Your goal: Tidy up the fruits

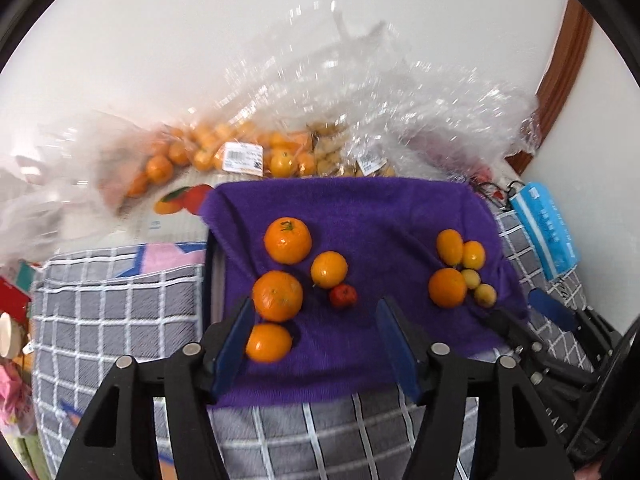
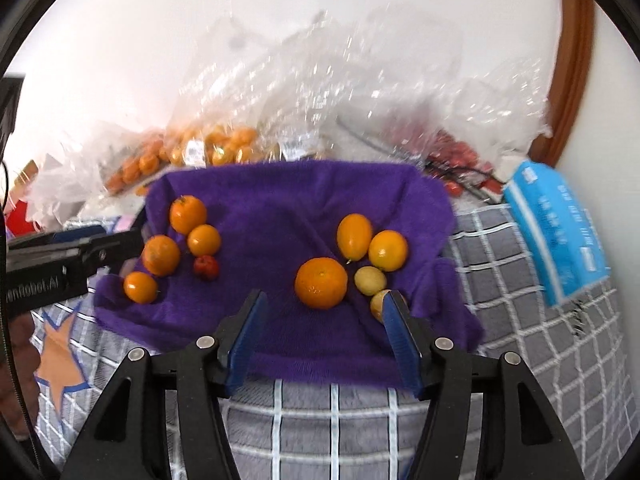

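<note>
A purple towel [image 1: 360, 208] [image 2: 280, 200] carries two groups of fruit. The left group holds several oranges [image 1: 288, 240] [image 2: 188, 213] and one small red fruit [image 1: 343, 296] [image 2: 206, 267]. The right group has a big orange [image 1: 448, 287] [image 2: 321, 283], two oval orange fruits [image 1: 450, 243] [image 2: 354, 237] and two small yellow fruits [image 1: 485, 294] [image 2: 370, 280]. My left gripper [image 1: 316, 306] hangs open over the left group, with an orange [image 1: 269, 343] beside its left finger, unpressed. My right gripper [image 2: 325, 298] is open just short of the big orange; its right finger hides part of a yellow fruit.
Clear plastic bags of oranges [image 1: 240, 152] [image 2: 208, 148] and red fruit [image 2: 456, 152] are piled behind the towel against the white wall. A blue packet [image 1: 544, 228] [image 2: 560, 232] lies at the right. A grey checked cloth [image 1: 120, 300] [image 2: 520, 320] surrounds the towel.
</note>
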`<state>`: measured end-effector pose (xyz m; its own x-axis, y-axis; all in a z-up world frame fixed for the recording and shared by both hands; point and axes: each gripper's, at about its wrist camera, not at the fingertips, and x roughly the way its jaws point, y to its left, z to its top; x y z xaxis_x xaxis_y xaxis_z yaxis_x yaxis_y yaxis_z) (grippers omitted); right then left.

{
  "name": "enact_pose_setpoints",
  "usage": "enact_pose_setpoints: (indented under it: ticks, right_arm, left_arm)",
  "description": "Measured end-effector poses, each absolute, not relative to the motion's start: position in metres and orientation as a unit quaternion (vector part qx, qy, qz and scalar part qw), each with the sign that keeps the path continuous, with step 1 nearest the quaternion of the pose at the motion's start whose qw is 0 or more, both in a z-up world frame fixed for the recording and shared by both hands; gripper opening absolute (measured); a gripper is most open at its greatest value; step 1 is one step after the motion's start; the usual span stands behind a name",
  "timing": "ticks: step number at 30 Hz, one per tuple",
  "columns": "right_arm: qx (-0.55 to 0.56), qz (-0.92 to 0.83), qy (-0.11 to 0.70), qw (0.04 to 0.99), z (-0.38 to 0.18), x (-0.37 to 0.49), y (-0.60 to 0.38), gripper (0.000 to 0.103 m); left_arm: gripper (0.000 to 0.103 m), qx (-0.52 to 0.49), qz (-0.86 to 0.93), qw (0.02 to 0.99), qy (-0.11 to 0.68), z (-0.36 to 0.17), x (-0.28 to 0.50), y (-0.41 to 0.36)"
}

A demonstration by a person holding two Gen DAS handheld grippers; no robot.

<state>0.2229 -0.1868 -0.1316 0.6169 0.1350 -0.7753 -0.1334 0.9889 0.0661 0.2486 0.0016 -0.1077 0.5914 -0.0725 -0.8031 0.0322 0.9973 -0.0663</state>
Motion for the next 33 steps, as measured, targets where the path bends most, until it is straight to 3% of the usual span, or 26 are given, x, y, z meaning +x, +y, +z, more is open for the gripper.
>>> enact_pose_setpoints:
  ticks: [7, 11, 15, 22, 33]
  right_arm:
    - [0.004, 0.056, 0.400, 0.915, -0.084, 0.174, -0.194, 0.064]
    - [0.009, 0.047, 0.372, 0.927, -0.063, 0.137, -0.199, 0.086]
    - [0.001, 0.042, 0.348, 0.937, -0.046, 0.105, -0.202, 0.096]
    - [0.016, 0.038, 0.329, 0.943, -0.033, 0.065, -0.216, 0.103]
    - [0.012, 0.040, 0.302, 0.952, -0.015, 0.025, -0.221, 0.103]
  left_arm:
    - [0.079, -0.030, -0.027, 0.918, 0.395, -0.062, 0.181, 0.004]
    - [0.087, -0.027, -0.018, 0.933, 0.359, -0.042, 0.135, 0.001]
    - [0.091, -0.028, -0.011, 0.941, 0.336, -0.033, 0.102, -0.001]
    - [0.094, -0.021, 0.006, 0.952, 0.305, -0.024, 0.055, -0.008]
    - [0.095, -0.018, 0.023, 0.961, 0.276, -0.015, 0.017, -0.014]
